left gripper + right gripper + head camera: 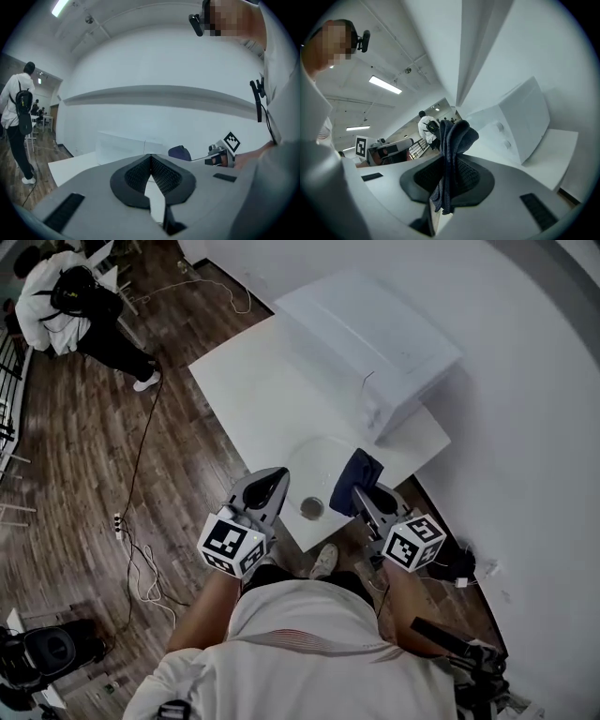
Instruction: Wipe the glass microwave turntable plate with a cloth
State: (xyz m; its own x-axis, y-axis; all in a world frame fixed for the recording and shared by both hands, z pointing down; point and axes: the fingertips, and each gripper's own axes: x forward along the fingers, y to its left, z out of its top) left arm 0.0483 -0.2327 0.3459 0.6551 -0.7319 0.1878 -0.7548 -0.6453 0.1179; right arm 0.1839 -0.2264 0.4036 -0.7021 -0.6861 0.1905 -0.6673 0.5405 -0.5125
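- White tabletop carries the round clear glass turntable plate, at 7 o'clock from the boxy white microwave.
- Right gripper, at the plate's 3 o'clock rim, is clenched on a dark blue cloth.
- Left gripper, at 8 o'clock, is closed on nothing.
- Wiping seems barely started; the whole plate likely remains.

A white rectangular table stands on a dark wood plank floor, one long side close to a white wall. A white box-shaped microwave sits on the table's far half, beside the wall. Near the front edge lies a round clear glass turntable plate, flat on the tabletop. A small round greyish spot shows by the plate's near rim, possibly its hub. On the floor, a thin black cable trails to a white power strip.
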